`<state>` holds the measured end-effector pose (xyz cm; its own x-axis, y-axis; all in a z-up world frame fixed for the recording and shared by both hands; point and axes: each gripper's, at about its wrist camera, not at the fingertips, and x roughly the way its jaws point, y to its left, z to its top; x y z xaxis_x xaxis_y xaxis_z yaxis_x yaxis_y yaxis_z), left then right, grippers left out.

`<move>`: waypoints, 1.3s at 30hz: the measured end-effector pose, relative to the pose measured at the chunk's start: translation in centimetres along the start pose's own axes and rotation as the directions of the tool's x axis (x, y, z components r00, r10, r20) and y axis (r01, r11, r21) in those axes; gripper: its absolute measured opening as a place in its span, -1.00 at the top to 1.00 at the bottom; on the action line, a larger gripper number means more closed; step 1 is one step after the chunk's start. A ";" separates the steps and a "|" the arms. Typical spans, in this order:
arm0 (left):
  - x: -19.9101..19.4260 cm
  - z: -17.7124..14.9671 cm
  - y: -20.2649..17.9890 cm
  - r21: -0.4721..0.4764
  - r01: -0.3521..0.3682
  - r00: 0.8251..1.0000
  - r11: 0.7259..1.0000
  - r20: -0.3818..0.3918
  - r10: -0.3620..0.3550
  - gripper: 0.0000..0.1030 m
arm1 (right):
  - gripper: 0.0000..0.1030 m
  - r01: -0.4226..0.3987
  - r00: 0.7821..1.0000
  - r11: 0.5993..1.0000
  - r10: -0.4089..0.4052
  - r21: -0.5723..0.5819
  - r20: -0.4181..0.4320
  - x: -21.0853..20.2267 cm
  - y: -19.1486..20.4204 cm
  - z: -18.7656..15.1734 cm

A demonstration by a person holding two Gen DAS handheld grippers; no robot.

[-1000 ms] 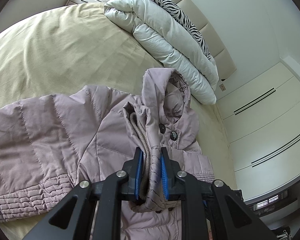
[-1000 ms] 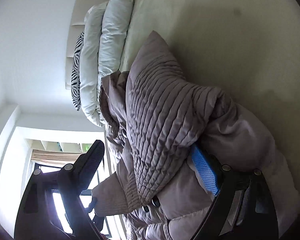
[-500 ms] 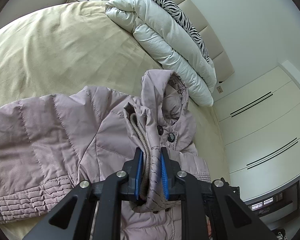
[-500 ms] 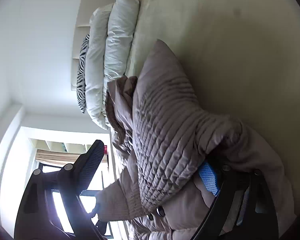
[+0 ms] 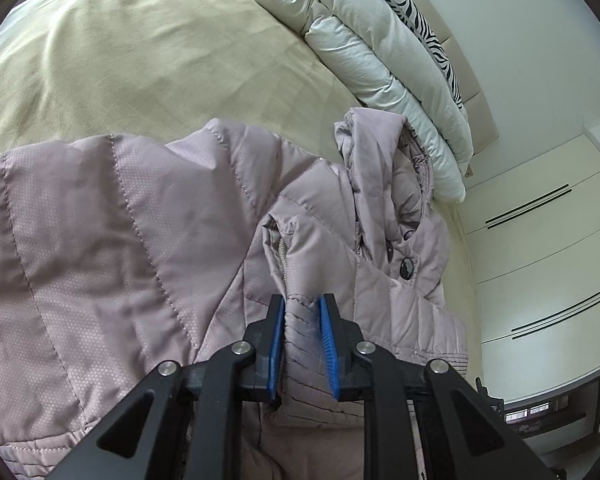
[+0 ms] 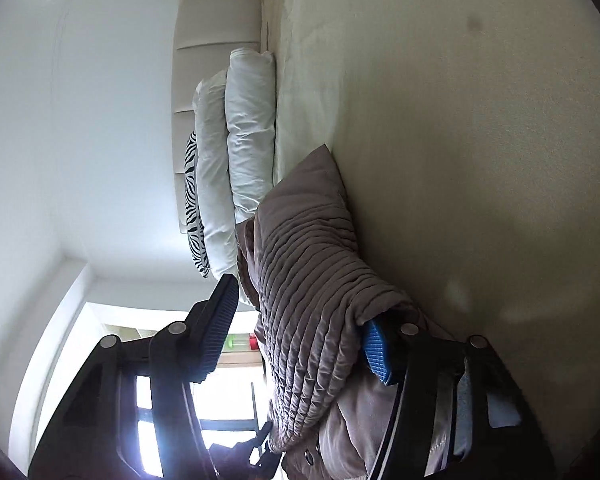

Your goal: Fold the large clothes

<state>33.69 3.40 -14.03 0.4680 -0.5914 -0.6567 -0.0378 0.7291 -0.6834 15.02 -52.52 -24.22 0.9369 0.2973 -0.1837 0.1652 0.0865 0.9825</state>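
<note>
A mauve quilted hooded jacket (image 5: 148,232) lies spread on the beige bed (image 5: 148,52). Its hood (image 5: 384,168) points toward the pillows. My left gripper (image 5: 302,312) is shut on a ribbed edge of the jacket near the collar, with fabric bunched between the blue pads (image 5: 278,344). In the right wrist view the jacket's ribbed cuff or hem (image 6: 300,280) sits between the wide-apart jaws of my right gripper (image 6: 300,332). The cloth drapes over the right blue pad (image 6: 374,344); the left finger (image 6: 216,332) stands clear of it.
A folded white duvet (image 5: 364,52) and a zebra-print pillow (image 5: 416,4) lie along the headboard (image 6: 216,52). White wardrobe doors (image 5: 540,248) stand beside the bed. A bright window (image 6: 220,400) shows behind the right gripper.
The left gripper has moved forward and lower over the jacket, still clamped on its edge. The right gripper's jaws stay wide apart while its view has swung along the bed and the ribbed cloth has shifted.
</note>
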 end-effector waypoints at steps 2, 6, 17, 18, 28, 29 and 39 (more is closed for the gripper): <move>0.1 -0.4 0.5 -0.004 -0.003 1.000 1.000 0.000 0.003 0.55 | -0.11 0.056 0.998 0.998 -0.056 -0.021 0.002 -1.1 0.9 -0.5; 0.4 -0.7 1.1 -0.006 -0.008 1.000 1.000 -0.006 0.008 0.49 | -0.15 0.100 0.995 0.987 -0.096 -0.128 0.036 -3.2 5.2 -1.2; 0.8 -0.8 0.6 0.044 -0.034 0.999 0.998 -0.012 0.035 0.47 | -0.54 0.056 0.985 0.976 -0.088 -0.210 -0.147 9.3 11.0 1.0; 0.8 -0.7 0.7 0.043 -0.031 0.999 0.999 -0.017 0.031 0.47 | -0.53 0.100 0.981 0.977 -0.128 -0.189 -0.144 10.0 9.3 1.5; 0.1 -1.0 1.2 0.004 0.004 1.000 1.000 -0.019 -0.004 0.44 | -0.12 0.072 0.984 0.969 -0.108 -0.236 -0.142 9.7 7.0 2.0; 0.1 -1.0 1.3 0.001 0.004 1.000 1.000 -0.022 -0.003 0.43 | -0.38 0.064 0.989 0.963 -0.097 -0.263 -0.115 9.2 8.2 2.0; 0.0 -1.0 1.6 0.006 0.029 1.000 1.000 -0.011 -0.029 0.04 | -0.46 0.120 0.980 0.953 -0.158 -0.279 -0.118 10.0 7.0 2.4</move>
<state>32.72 4.20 -15.43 0.4588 -0.6164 -0.6399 -0.0184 0.7135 -0.7004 26.32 -51.24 -19.16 0.8559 0.3900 -0.3396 0.1841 0.3838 0.9049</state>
